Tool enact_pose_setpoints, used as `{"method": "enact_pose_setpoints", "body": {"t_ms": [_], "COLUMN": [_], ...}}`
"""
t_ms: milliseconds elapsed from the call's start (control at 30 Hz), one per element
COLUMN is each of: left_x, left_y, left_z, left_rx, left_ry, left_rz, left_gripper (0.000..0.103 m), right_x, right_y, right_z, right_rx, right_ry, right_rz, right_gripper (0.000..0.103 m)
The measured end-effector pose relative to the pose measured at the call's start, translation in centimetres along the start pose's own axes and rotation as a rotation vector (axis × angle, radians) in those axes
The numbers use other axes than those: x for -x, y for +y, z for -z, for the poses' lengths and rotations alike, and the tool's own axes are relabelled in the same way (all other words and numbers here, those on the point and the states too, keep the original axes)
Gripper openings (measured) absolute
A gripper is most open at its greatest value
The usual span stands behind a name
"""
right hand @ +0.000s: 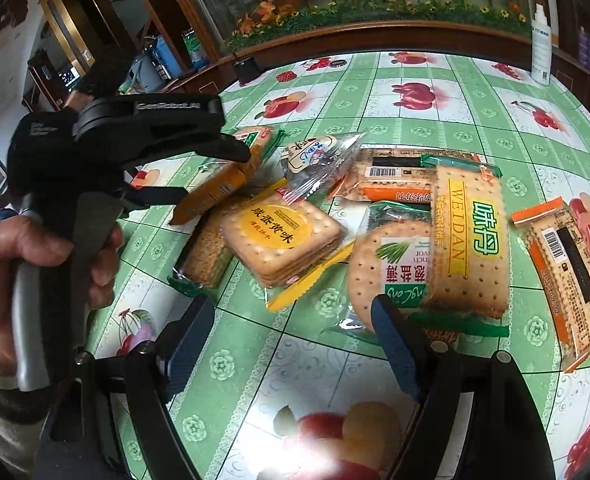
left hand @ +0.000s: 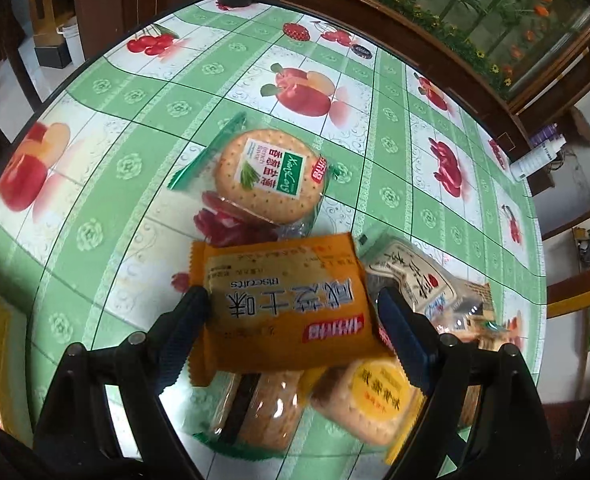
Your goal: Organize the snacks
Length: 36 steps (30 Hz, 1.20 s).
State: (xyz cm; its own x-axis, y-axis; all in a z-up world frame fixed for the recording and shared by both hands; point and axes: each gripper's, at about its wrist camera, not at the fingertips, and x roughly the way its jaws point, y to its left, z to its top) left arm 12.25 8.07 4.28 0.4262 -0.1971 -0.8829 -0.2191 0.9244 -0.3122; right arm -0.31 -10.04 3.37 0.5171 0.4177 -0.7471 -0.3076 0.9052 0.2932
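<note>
While right gripper point(right hand: 291, 344) gapes, left gripper point(left hand: 293, 320) clamps orange biscuit packet point(left hand: 287, 304).

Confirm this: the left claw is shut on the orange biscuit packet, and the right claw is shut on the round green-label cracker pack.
Half right. The left claw does grip the orange biscuit packet. But the right wrist view shows the right claw open and holding nothing; the round green-label cracker pack lies on the table.

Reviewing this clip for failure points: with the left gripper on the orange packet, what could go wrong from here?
1. The left gripper pinches the orange biscuit packet by its soft wrapper; it may slip or twist out.
2. The packet hangs tilted above the yellow-label cracker pack and the clear-wrapped snack; lowering it could nudge them.
3. The right gripper, open, sits close to the round cracker pack and might bump it.
</note>
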Motion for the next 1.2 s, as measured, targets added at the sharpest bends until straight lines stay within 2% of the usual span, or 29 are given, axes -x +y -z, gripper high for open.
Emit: {"method": "enact_pose_setpoints", "body": {"t_ms": [167, 400, 500, 567, 733, 867, 933, 1067, 1133, 1200], "left_x": [-0.9, -1.3, -1.4, -1.4, -1.1, -0.6, -0.5, -0.3, -0.3, -0.3], "left_y": [0.2, 0.4, 0.8, 1.0, 1.8, 3.1, 3.6, 4.1, 4.2, 4.2], "left_z": [-0.9, -0.6, -0.7, -0.9, -1.2, -1.2, -1.3, -1.3, -1.3, -1.2], "left_rx": [0.001, -0.058, -0.064, -0.079, -0.101, -0.092, -0.083, -0.081, -0.080, -0.080], "left_ry": [0.011, 0.006, -0.004, -0.015, -0.006, -0.001, 0.001, 0.007, 0.005, 0.005], "left_rz": [-0.029, -0.067, -0.064, -0.080, -0.084, -0.084, -0.085, -0.081, -0.080, -0.080], "left_gripper": [0.087, 0.086, 0.082, 0.075, 0.072, 0.072, 0.072, 0.072, 0.072, 0.072], "right_x": [-0.2, -0.3, -0.3, -0.4, -0.9, -2.9, -3.7, -6.3, -7.5, -8.3], "right_y": [-0.2, 0.0, 0.5, 1.0, 2.3, 3.1, 3.2, 3.0, 2.7, 2.2], "right_z": [-0.2, -0.4, -0.7, -0.9, -1.9, -3.5, -4.0, -4.9, -5.1, -5.2], "right_rx": [0.000, 0.011, 0.029, 0.056, 0.126, 0.254, 0.309, 0.403, 0.419, 0.385], "right_ry": [0.007, 0.003, -0.008, -0.013, -0.019, 0.031, 0.041, 0.114, 0.139, 0.162], "right_rz": [0.005, -0.006, 0.006, 0.022, 0.002, -0.023, -0.004, -0.012, -0.010, -0.043], "right_gripper": [0.081, 0.081, 0.081, 0.081, 0.081, 0.081, 0.083, 0.084, 0.084, 0.085]}}
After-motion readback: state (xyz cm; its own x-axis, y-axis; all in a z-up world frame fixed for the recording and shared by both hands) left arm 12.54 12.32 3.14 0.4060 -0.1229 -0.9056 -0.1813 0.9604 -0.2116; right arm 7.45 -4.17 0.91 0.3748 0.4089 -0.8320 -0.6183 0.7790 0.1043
